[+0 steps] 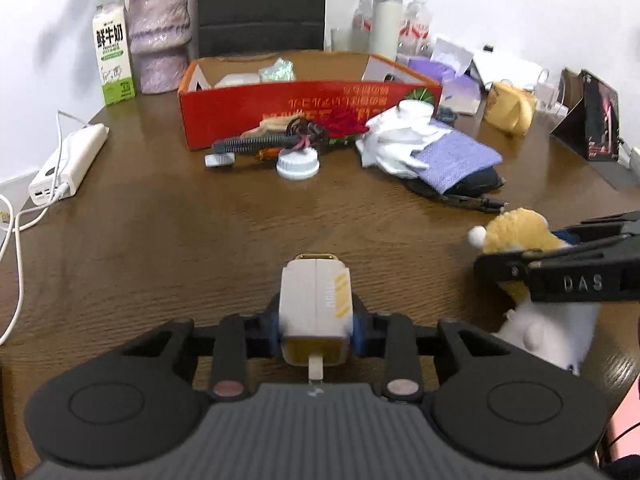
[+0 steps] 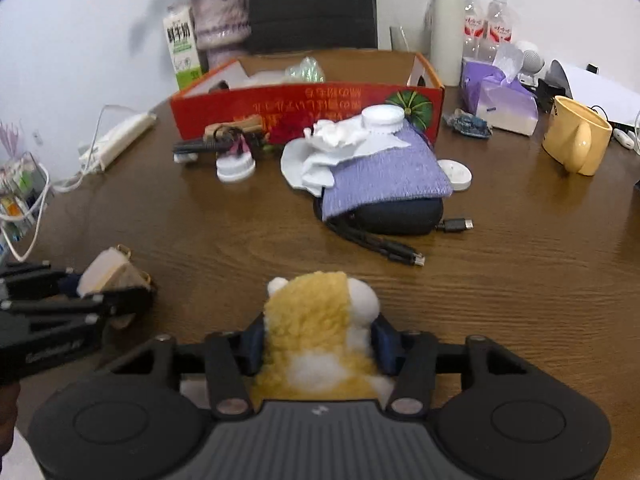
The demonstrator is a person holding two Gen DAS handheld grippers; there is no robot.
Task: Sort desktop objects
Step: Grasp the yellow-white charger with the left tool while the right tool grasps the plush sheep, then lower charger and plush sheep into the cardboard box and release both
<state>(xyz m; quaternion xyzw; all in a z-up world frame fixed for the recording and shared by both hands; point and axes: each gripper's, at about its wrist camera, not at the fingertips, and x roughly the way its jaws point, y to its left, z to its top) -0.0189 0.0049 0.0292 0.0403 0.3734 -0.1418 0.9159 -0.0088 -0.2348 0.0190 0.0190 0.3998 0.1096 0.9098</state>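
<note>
My left gripper (image 1: 315, 326) is shut on a beige charger block (image 1: 315, 300) with yellow stripes and a gold tip, held just above the wooden table (image 1: 200, 240). My right gripper (image 2: 318, 342) is shut on a yellow and white plush toy (image 2: 316, 320). The toy also shows at the right in the left wrist view (image 1: 516, 236), and the charger at the left in the right wrist view (image 2: 108, 272). The red cardboard box (image 1: 304, 108) stands open at the back middle, with a few items inside. In front of it lie a white cap (image 1: 298, 164), a black spring, white cloths (image 2: 324, 148) and a purple cloth (image 2: 384, 172) over a dark pouch.
A milk carton (image 1: 114, 56), a purple vase (image 1: 160, 36), a white power bank (image 1: 68, 164) with cables, a thermos (image 2: 448, 28), water bottles, a tissue pack (image 2: 504, 100), a yellow mug (image 2: 576, 140) and a black cable (image 2: 384, 250) sit around the table. A black chair stands behind.
</note>
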